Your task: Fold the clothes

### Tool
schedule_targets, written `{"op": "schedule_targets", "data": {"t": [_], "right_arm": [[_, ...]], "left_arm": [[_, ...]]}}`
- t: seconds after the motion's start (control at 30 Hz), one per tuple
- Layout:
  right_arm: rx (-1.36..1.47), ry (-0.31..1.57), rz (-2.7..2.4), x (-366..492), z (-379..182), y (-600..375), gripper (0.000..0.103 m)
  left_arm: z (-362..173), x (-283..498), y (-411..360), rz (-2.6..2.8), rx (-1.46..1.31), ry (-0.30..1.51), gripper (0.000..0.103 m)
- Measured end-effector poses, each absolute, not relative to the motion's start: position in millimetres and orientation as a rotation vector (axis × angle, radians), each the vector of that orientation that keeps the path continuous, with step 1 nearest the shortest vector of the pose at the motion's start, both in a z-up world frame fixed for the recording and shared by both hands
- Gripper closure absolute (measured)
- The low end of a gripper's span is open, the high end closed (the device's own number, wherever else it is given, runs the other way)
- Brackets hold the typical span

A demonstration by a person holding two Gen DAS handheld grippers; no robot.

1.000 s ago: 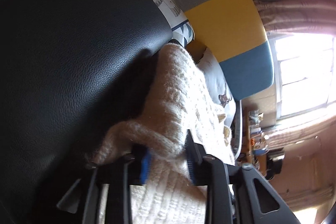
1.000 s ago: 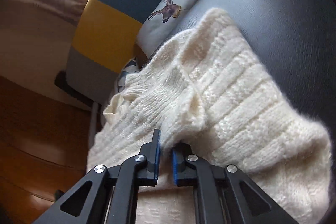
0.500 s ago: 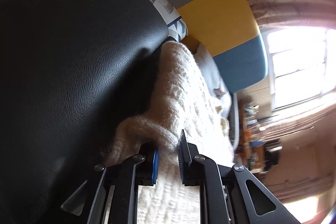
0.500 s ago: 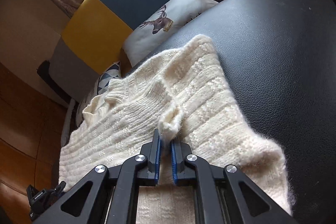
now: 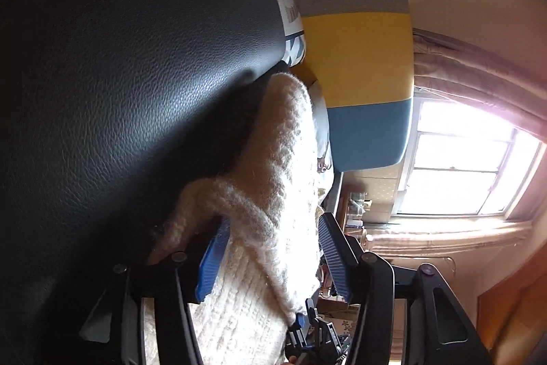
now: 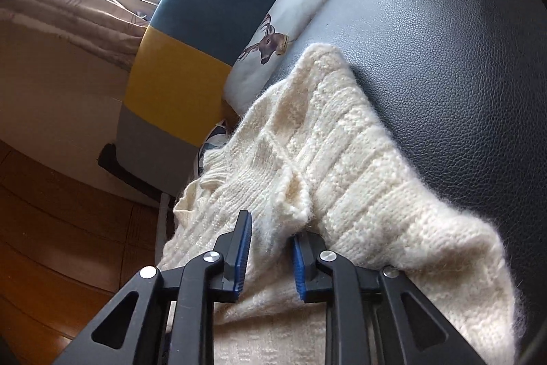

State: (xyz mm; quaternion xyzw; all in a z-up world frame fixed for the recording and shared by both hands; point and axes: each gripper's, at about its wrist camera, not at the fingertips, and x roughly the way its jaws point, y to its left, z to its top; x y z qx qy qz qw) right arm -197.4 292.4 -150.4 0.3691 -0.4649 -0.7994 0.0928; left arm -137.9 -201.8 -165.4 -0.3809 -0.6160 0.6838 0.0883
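Cream knit sweater [image 6: 345, 166] lies spread on black leather surface [image 6: 461, 40]. Left tongs [image 5: 270, 248] wide apart, knit ridge between, ungripped. Right tongs [image 6: 270, 248] parted around raised pinch, not clamped. Soft, thick, fuzzy, likely stretchy: grip doubled edge or hem.

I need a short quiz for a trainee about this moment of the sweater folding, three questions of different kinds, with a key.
1. True or false: the left gripper is clamped shut on the sweater.
2. The sweater lies on: A) wooden floor, B) black leather surface, C) striped chair.
3. Fill in: the pillow behind the sweater shows a ____.

Key: 1 false, its jaws stand apart around a fold; 2 B; 3 deer.
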Motion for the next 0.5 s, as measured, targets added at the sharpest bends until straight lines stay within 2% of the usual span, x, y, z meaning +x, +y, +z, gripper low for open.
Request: {"op": "schedule_targets", "data": {"t": [0.07,0.1,0.13,0.2,0.3,0.37,0.5], "right_arm": [[1.126,-1.401,-2.348,-200,-151,294,0.081],[1.148,-1.37,-2.37,-201,-148,293,0.085],[1.174,-1.311,-2.412,-202,-144,291,0.09],[1.205,-1.109,-2.534,-204,-130,279,0.091],[1.149,-0.857,-2.675,-203,-100,266,0.094],[1.115,-0.731,-2.771,-198,-84,264,0.094],[1.299,-0.642,-2.756,-201,-105,267,0.094]], "left_arm": [[-162,-137,-199,2.067,-1.137,-1.824,0.047],[-160,-137,-199,2.106,-1.141,-1.803,0.051],[-157,-138,-199,2.153,-1.143,-1.773,0.062],[-152,-139,-198,2.239,-1.151,-1.711,0.08],[-139,-132,-196,2.375,-1.124,-1.576,0.087],[-136,-137,-182,2.461,-1.118,-1.435,0.087],[-145,-148,-183,2.523,-1.23,-1.196,0.088]]}}
